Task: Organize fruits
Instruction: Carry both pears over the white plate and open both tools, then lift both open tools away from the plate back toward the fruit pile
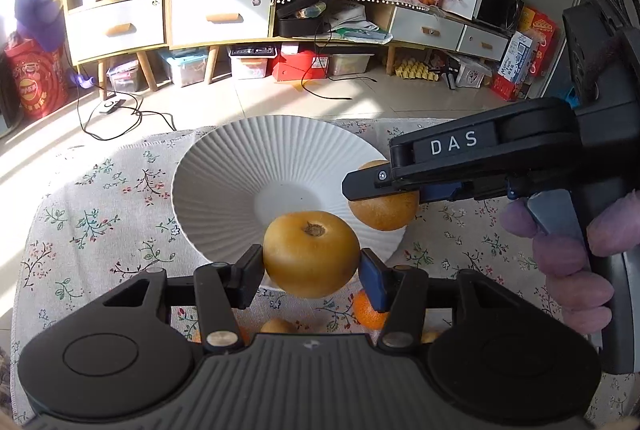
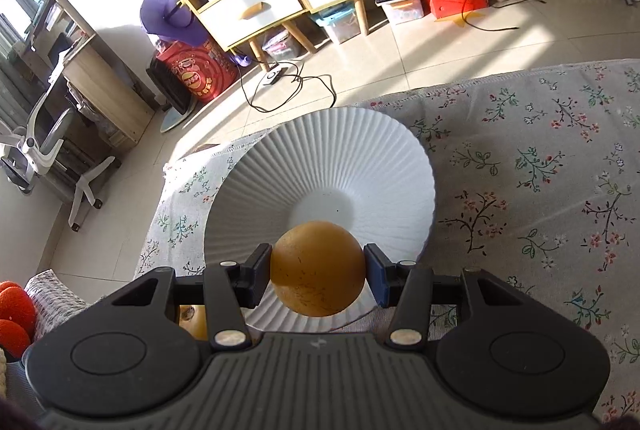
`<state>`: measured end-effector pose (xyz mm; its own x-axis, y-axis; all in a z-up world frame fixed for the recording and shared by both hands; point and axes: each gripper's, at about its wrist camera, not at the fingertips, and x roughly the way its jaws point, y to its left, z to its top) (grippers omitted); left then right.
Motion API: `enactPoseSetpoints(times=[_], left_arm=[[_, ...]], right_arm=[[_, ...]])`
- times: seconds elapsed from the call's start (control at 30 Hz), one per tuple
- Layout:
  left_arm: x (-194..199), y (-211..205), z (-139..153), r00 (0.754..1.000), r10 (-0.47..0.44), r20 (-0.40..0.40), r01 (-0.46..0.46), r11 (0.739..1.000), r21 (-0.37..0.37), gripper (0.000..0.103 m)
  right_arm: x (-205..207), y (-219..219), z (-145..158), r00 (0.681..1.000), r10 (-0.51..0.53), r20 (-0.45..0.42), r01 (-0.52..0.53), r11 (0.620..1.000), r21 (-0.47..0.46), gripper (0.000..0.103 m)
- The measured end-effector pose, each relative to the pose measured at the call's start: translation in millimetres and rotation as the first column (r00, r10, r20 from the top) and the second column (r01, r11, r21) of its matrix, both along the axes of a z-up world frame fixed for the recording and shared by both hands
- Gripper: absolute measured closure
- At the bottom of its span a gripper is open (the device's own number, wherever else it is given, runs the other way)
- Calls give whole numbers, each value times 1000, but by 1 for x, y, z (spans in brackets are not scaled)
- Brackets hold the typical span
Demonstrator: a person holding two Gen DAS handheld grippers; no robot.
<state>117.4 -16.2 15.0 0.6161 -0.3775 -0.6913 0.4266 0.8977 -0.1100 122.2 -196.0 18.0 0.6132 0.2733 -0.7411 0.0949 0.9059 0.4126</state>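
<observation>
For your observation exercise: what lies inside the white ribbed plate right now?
Nothing rests in the white ribbed plate; its centre is bare. Two brown pears, each clamped in a gripper, hang over its near rim, hiding that part.

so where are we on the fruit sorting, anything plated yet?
Nothing plated yet: the white ribbed plate is bare. In hand: the left claw grips one brown pear, the right claw grips a second pear, both over the plate's near rim. Left: release both, then fetch the orange and other fruit on the tablecloth below.
</observation>
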Motion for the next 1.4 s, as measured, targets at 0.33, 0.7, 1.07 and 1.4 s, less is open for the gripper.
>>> enactPoseSetpoints(times=[0.33,0.7,1.07,1.4], left_arm=[[36,-13,-29,1000,-26,14,25,999,25,61],[49,-14,-44,999,-34,12,34,999,27,61],[55,-17,-45,998,-49,24,49,999,16,60],[42,-21,-27,997,-66,49,64,997,36,22]], right_arm=[[29,-7,-17,1000,-2,13,2,999,-32,57],[42,-5,-28,999,30,35,-29,999,-33,57],[44,-6,-27,998,48,44,-47,998,-41,56],[33,-10,-8,997,24,77,-22,999,-34,31]])
